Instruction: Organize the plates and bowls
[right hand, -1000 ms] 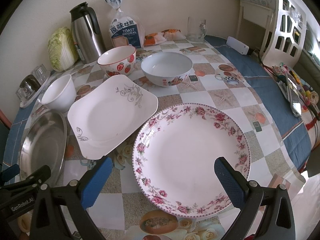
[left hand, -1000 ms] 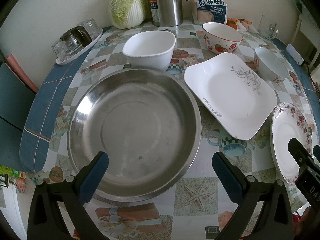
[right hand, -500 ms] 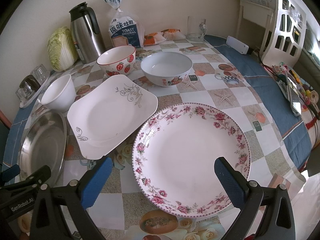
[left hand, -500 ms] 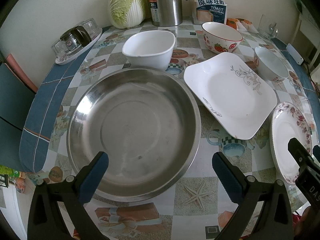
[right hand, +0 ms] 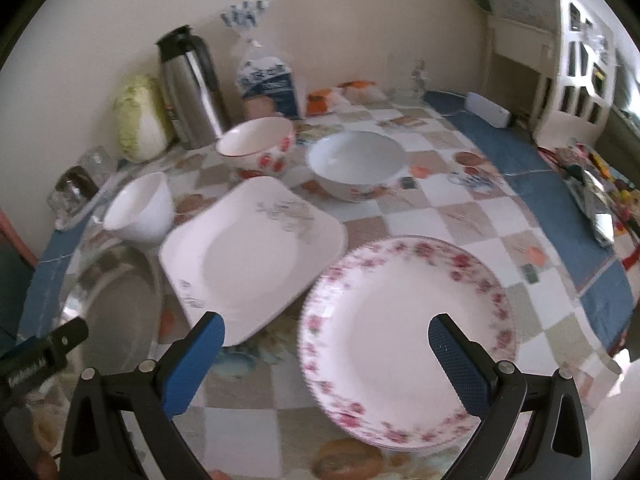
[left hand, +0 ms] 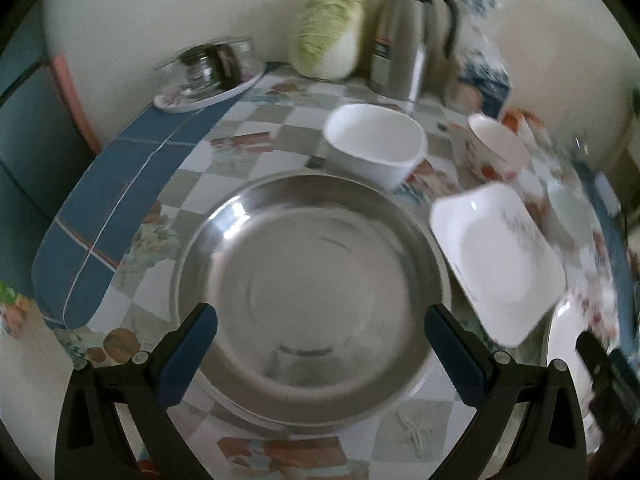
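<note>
Left wrist view: the left tool (left hand: 320, 344), fingers spread wide and grasping nothing, hangs over the near rim of the large round stainless-steel basin (left hand: 312, 296), which lies flat on the checked, blue-bordered worktop (left hand: 120, 208). Its stance suggests the basin is the intended first pick or the base of a stack. Beyond the basin stands a plain white squarish bowl (left hand: 376, 148); to its right lie a white square plate with grey scrollwork (left hand: 500, 256) and a strawberry-patterned bowl (left hand: 496, 152).

Right wrist view: the right tool (right hand: 326, 354), likewise released and empty, frames the round rose-bordered plate (right hand: 404, 320), lying just beside the square plate. A pale blue-white round bowl (right hand: 356, 164) stands farther back. All dishes lie separate; nothing is yet stacked. Both views are blurred.
</note>
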Tool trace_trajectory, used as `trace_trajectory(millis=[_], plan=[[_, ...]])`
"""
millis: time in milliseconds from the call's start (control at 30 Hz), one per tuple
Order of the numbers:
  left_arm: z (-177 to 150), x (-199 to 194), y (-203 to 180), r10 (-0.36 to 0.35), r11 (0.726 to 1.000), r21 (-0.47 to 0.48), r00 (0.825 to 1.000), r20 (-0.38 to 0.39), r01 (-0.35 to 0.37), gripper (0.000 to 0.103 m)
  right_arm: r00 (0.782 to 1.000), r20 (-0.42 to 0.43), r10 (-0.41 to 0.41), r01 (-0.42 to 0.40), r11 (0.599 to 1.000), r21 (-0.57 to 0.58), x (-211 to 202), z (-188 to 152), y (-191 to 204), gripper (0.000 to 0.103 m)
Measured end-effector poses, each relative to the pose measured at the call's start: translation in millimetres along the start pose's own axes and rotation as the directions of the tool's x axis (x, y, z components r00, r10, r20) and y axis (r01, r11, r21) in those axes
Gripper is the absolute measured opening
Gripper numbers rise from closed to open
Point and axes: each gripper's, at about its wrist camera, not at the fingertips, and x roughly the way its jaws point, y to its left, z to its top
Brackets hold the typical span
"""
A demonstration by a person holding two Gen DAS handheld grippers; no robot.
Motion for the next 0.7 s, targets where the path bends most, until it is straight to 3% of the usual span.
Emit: trace_trajectory(millis=[167,333,700], plan=[[8,9,31,-0.024,0.993,-0.119,1.000,-0.019,0.022,0.103,0.997,0.030,0.069,-0.068,0.997,-0.041,0,2,27,0.103],[14,12,54,0.005,0.985,-0.174,1.000,0.013,-0.003,0.103,0.991,0.015,0.133,-0.132,0.990,-0.052,7,3,46,0.103],[21,19,101,0.044,0.959,-0.285,0.992,0.118,-0.008,0.103,0.971,-0.129,0.202,-0.216,0.970,-0.107,39,-4,89,0.103]])
